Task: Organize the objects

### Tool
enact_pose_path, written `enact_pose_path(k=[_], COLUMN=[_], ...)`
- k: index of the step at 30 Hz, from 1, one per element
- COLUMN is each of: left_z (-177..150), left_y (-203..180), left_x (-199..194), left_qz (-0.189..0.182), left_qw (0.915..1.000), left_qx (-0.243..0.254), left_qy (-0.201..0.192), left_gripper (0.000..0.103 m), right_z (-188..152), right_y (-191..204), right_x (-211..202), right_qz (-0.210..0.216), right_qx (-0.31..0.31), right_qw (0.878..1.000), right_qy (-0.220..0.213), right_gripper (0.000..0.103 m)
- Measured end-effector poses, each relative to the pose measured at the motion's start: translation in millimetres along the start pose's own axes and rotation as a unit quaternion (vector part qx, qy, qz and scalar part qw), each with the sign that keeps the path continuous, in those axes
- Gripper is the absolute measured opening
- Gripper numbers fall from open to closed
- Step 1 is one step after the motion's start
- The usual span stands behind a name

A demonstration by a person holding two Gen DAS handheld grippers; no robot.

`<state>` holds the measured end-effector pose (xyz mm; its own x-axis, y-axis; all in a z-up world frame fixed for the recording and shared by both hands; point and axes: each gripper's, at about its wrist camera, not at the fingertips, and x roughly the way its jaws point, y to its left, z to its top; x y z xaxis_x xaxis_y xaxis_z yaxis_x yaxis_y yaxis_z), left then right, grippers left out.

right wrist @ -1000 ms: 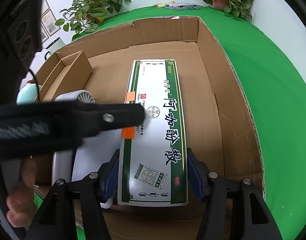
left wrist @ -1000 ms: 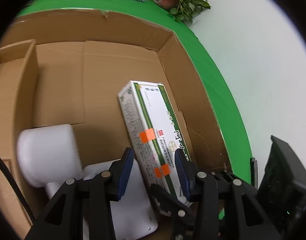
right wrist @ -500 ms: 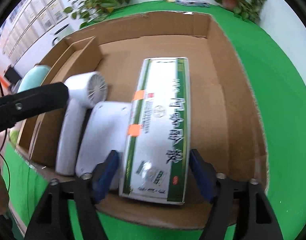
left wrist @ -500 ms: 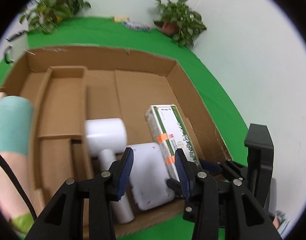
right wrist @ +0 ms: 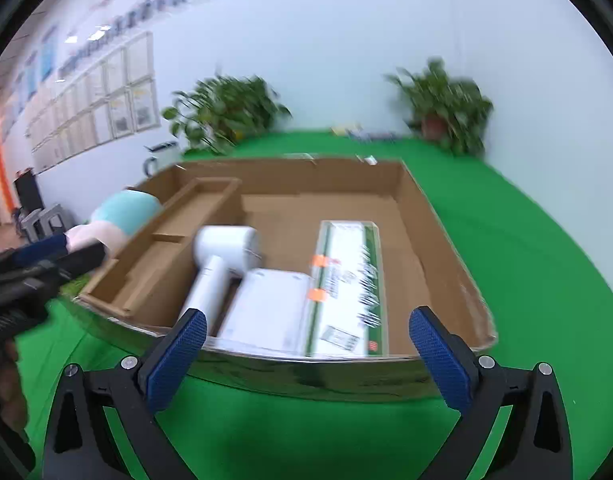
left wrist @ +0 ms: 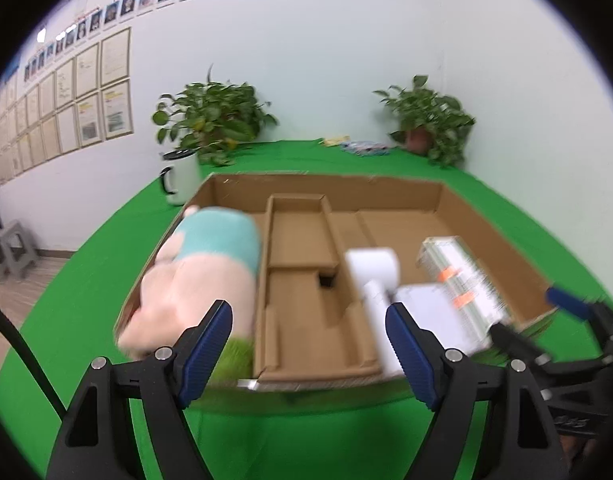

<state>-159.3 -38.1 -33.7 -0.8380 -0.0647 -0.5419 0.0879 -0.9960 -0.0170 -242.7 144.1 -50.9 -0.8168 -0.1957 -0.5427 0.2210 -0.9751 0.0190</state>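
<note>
An open cardboard box (left wrist: 486,224) with inner dividers lies on the green cloth. In it are a pink and teal plush toy (left wrist: 202,276) at the left, a white hair dryer (right wrist: 226,248), a flat white case (right wrist: 266,312) and a green and white medicine carton (right wrist: 346,280) at the right. My left gripper (left wrist: 308,310) hangs before the box's near wall, its jaws opening, nothing between them. My right gripper (right wrist: 308,318) is also back from the near wall, jaws opening wide and empty. Each gripper shows at the edge of the other's view, the left gripper (right wrist: 38,264) and the right gripper (left wrist: 566,308).
A white mug (left wrist: 182,176) stands beyond the box's far left corner. Two potted plants (left wrist: 214,120) (left wrist: 430,120) and some papers (left wrist: 362,146) sit at the back of the table by the wall. Grey stools (left wrist: 10,252) stand on the floor at the left.
Both grippers have drawn back out of the box, risen and opened wider. The right one has let go of the medicine carton, which stays in the box. The plush toy has come into view.
</note>
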Motion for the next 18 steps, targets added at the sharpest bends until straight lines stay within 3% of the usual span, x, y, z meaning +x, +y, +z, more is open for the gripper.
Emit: enact_pose_path(k=[4, 8, 18], left_z=[-24, -27, -26], left_y=[-2, -2, -7], left_x=[13, 16, 19], left_qz=[0.034, 0.052, 0.059], left_qw=[0.9994, 0.9984, 0.9980], left_qx=[0.006, -0.004, 0.002], left_qy=[0.002, -0.023, -0.022], left_gripper=[0.080, 0.080, 0.086], right_z=[-5, -12, -15], right_y=[14, 16, 16], right_x=[5, 18, 24], right_qz=[-0.006, -0.039, -0.049], right_qx=[0.007, 0.005, -0.004], right_qw=[1.000, 0.999, 0.999], right_qy=[-0.008, -0.011, -0.018], right_gripper=[0.102, 0.102, 0.102])
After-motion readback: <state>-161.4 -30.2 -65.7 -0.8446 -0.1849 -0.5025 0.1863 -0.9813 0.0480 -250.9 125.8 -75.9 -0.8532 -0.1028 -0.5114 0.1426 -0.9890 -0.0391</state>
